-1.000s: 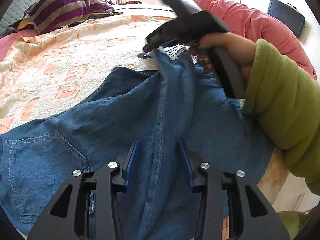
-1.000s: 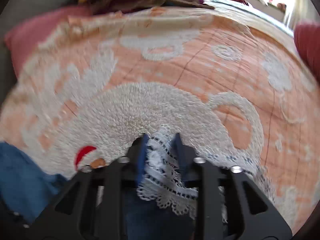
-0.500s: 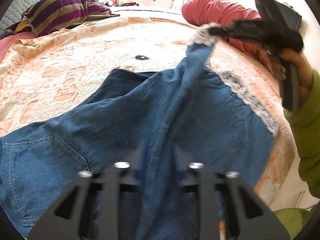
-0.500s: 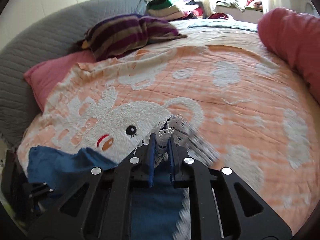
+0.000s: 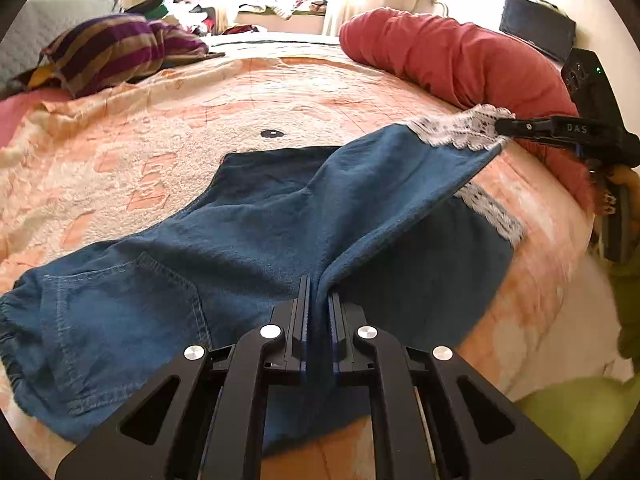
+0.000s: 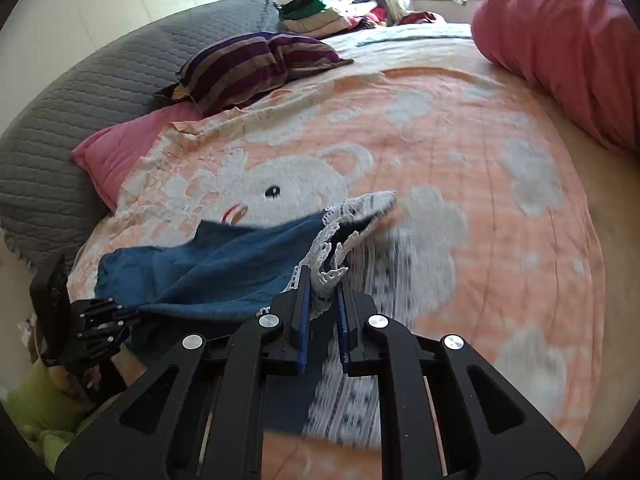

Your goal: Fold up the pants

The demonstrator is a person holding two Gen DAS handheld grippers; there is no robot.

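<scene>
- Nearest me, my left gripper (image 5: 318, 300) has just been closing, and its jaws are now clamped on a raised fold of the pants (image 5: 256, 240) near the crotch seam; a second ago they stood apart with the denim running loose between them.
- My right gripper (image 6: 323, 294) is clamped on the lace hem (image 6: 340, 236) of one leg, and it has swung that hem out to the bed's right side, near the red bolster (image 5: 452, 64).
- I judge that I now hold one leg at both ends and pulled taut, ready to lay it over the other leg.
- The pants lie on the bed (image 5: 168, 140), on the peach blanket with the white bear: blue denim, waistband and a back pocket at left, the lower leg flat with its lace hem near the bed's edge.
- Farther off sit a striped pillow (image 5: 120, 48) and a pile of clothes (image 6: 328, 12).
</scene>
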